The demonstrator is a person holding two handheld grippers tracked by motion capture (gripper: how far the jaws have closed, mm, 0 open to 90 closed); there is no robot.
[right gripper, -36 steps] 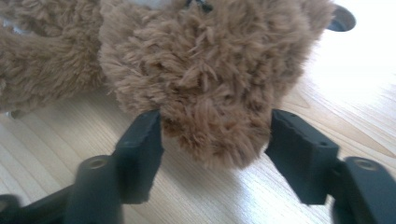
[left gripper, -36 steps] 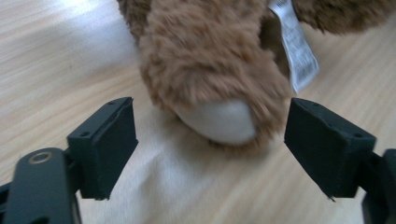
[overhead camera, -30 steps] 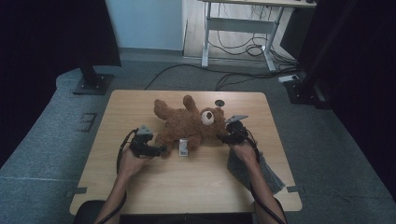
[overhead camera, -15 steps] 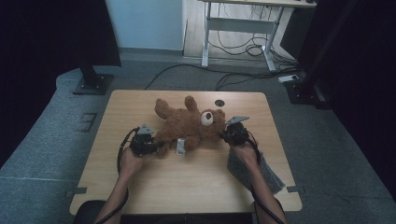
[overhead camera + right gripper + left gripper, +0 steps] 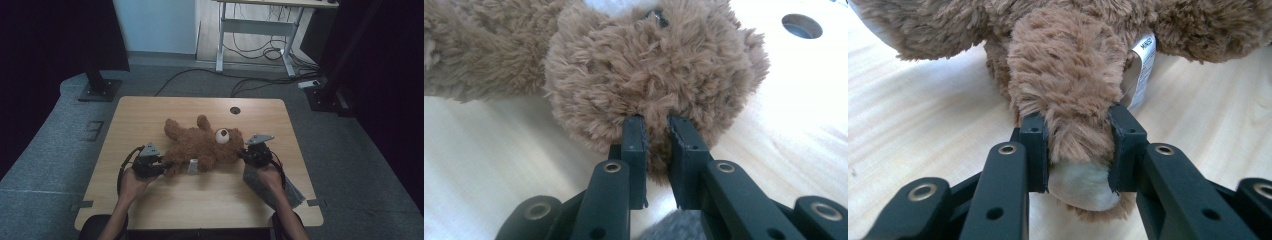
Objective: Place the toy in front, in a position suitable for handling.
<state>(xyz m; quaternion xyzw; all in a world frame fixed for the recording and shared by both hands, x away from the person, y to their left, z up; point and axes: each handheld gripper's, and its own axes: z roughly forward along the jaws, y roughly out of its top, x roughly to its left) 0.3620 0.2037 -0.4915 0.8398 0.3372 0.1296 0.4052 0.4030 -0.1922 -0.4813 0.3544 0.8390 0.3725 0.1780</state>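
A brown teddy bear (image 5: 202, 145) lies on its back in the middle of the wooden table (image 5: 150, 120). My left gripper (image 5: 162, 166) is shut on one of its legs. Its jaws have just closed, and the pads squeeze the furry leg (image 5: 1068, 75) above the pale sole, as the left gripper (image 5: 1079, 125) view shows. My right gripper (image 5: 244, 154) is shut on the side of the bear's head (image 5: 654, 65). Its jaws have also just closed, and the right gripper (image 5: 655, 122) pinches a tuft of fur between its narrow-set pads.
A white label (image 5: 1143, 65) hangs from the bear's body beside the held leg. A grey cloth (image 5: 272, 187) lies under the right hand near the front right corner. A round cable hole (image 5: 235, 110) sits at the table's far edge.
Both grippers have closed on the bear, left on the leg and right on the head. Both hands have drawn back toward the near edge, and the bear has shifted with them.
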